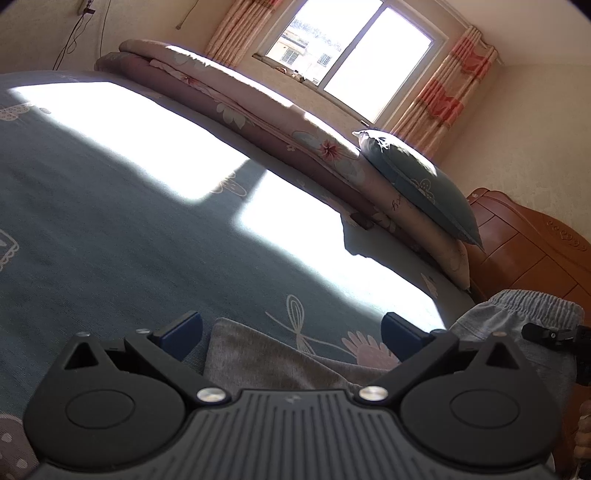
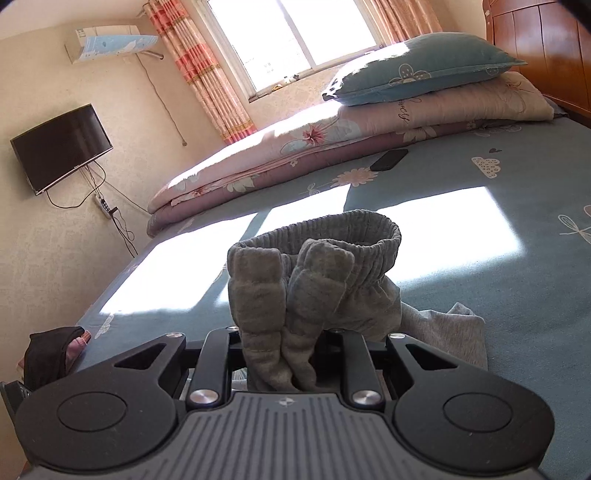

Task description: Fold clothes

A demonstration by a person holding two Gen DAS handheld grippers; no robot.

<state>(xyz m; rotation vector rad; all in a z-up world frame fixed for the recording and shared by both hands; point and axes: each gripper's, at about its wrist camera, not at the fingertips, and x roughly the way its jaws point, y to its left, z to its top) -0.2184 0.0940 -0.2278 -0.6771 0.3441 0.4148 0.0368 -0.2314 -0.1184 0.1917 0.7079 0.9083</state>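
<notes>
Two sunlit patches cross the blue bedsheet (image 2: 480, 295) below the window (image 2: 295, 33)

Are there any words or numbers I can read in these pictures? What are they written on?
Cursive word on the pink quilt: too tilted and blurred to read.
Air conditioner: a printed cover, no readable text.
Gripper bodies: a small moulded mark, no letters.
Nothing else readable.

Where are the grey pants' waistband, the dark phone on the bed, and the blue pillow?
grey pants (image 2: 332, 236): right wrist view, on the elastic waistband.
phone (image 2: 389, 159): right wrist view, middle of its face.
blue pillow (image 2: 424, 79): right wrist view, centre of its top.
</notes>
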